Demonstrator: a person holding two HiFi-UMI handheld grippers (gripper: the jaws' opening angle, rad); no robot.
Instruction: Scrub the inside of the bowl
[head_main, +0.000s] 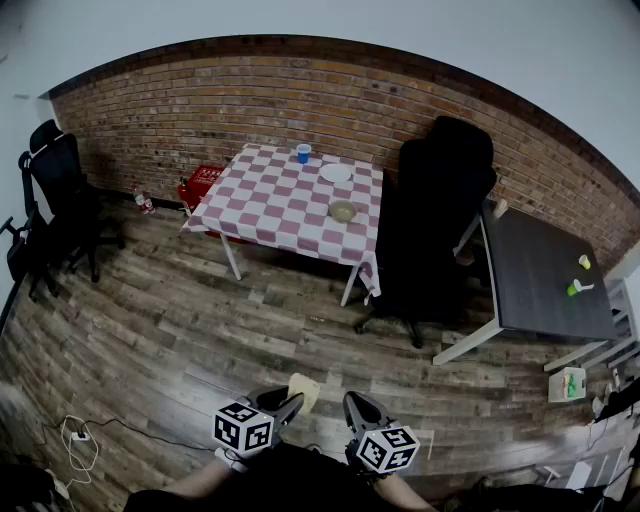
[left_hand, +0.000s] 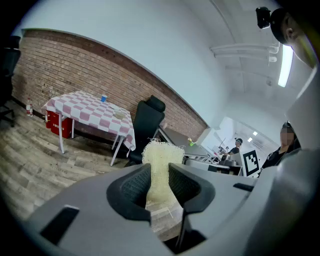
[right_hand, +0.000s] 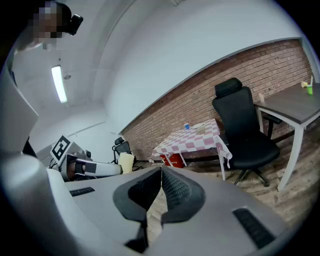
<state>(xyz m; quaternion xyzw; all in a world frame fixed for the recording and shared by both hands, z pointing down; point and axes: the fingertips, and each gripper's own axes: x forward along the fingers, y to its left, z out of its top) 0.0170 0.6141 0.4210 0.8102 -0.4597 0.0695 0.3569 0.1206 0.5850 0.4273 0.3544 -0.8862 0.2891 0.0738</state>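
1. Brick wall (head_main: 300, 110) spans the upper part of the head view. A checkered table (head_main: 280, 205) stands before it, with the bowl (head_main: 342, 211) on its right side, upper centre of the frame.
2. My left gripper (left_hand: 160, 175), at bottom centre, clamps a pale scrub pad (left_hand: 161, 165) between its jaws, well apart from the bowl.
3. My right gripper (right_hand: 160, 175), just beside it, has its jaws pressed together on nothing.

A small, pale, round bowl (head_main: 343, 211) sits upright on the pink-checked table (head_main: 280, 200). A pale-yellow fibrous scrub pad (left_hand: 161, 159) stands upright, pinched in the left gripper (left_hand: 159, 175).
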